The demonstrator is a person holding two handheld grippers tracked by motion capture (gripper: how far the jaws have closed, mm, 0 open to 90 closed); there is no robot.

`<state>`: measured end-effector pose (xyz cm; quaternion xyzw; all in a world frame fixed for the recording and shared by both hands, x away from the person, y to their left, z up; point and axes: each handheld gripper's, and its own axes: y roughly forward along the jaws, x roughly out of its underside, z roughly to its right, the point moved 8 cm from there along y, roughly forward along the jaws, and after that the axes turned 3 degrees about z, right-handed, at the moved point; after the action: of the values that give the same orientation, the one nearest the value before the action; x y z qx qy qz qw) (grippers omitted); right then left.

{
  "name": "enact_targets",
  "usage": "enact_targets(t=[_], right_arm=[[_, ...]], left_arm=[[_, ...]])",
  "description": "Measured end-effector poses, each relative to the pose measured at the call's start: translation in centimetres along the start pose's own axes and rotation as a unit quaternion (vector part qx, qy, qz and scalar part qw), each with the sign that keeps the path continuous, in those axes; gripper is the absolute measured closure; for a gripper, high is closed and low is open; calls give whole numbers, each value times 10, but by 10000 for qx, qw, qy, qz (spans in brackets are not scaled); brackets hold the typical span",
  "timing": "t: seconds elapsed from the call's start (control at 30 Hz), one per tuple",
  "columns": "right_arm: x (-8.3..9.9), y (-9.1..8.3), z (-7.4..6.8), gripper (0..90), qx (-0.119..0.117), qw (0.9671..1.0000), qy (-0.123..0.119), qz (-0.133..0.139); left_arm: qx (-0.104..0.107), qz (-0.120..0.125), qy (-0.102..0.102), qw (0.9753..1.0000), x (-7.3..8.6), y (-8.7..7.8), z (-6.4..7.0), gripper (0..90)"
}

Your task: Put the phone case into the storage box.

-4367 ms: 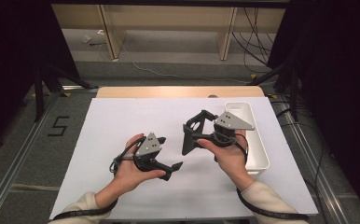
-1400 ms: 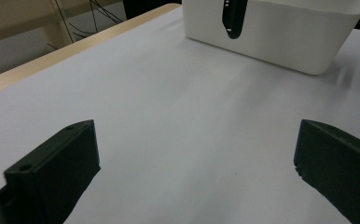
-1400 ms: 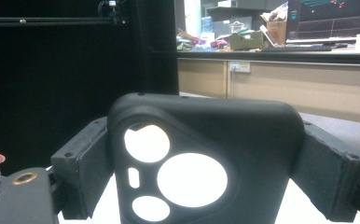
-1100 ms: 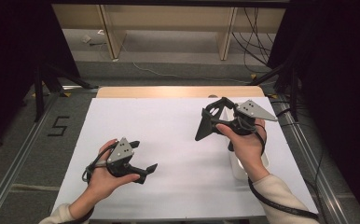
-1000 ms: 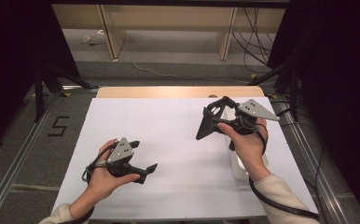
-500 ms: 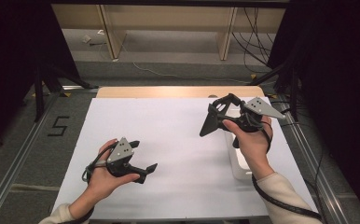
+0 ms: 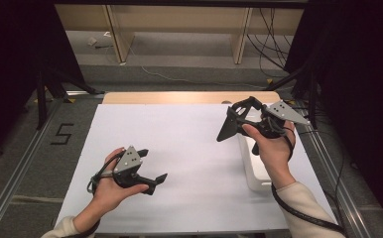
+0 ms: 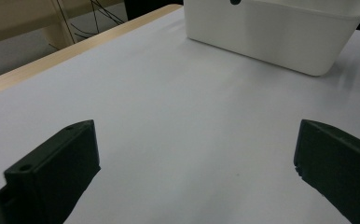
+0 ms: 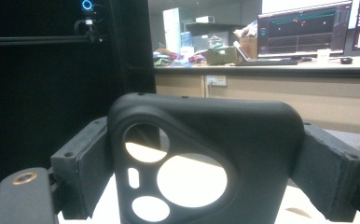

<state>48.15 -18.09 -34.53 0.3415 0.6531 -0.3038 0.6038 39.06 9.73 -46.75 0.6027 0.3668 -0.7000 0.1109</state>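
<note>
- High view: the right gripper (image 7: pixel 235 120) was held up above the table (image 7: pixel 189 144) near its far right part, its jaws pointing toward the left and pinching a black phone case (image 7: pixel 227 125), seen edge-on there as a dark slab. Just below and behind this gripper, under the right hand (image 7: pixel 271 148), lay a white bin (image 7: pixel 254 171).
- High view: the left gripper (image 7: pixel 150 168) sat low over the near left part of the table in the left hand (image 7: pixel 111 184), well apart from the right one, jaws aimed toward the bin's side.
- Left gripper view: the left gripper's (image 8: pixel 194 172) two black jaws stood spread wide with bare white table between them. The white bin (image 8: pixel 280 37) stood ahead of them, a little to the right, well apart.
- Right gripper view: the right gripper's (image 9: pixel 206 163) jaws pressed on both sides of the phone case (image 9: pixel 243 140), which stood upright between them, its camera cut-outs facing the lens. Beyond it were a desk (image 9: pixel 271 70) and a monitor (image 9: pixel 304 23).
</note>
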Motion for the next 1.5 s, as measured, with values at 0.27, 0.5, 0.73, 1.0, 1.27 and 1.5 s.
enact_targets(t=[0.27, 0.5, 0.73, 1.0, 1.27, 1.5], right_arm=[[-4, -2, 6, 152, 82, 10000, -1, 41], [-7, -4, 11, 152, 139, 9999, 4, 90], [-10, -6, 15, 152, 200, 9997, 0, 113], [-13, -7, 19, 152, 254, 9996, 6, 157], [-13, -8, 24, 152, 324, 9994, -9, 152], [-16, -10, 28, 152, 384, 9991, -22, 199]], left_arm=[[-3, 7, -7, 10000, 0, 0, 0, 0], [-4, 7, -3, 10000, 0, 0, 0, 0], [-10, 12, -4, 10000, 0, 0, 0, 0], [-3, 12, -5, 10000, 0, 0, 0, 0], [-6, 15, -5, 10000, 0, -1, 0, 0], [-4, 17, -7, 10000, -1, -1, 0, 0]])
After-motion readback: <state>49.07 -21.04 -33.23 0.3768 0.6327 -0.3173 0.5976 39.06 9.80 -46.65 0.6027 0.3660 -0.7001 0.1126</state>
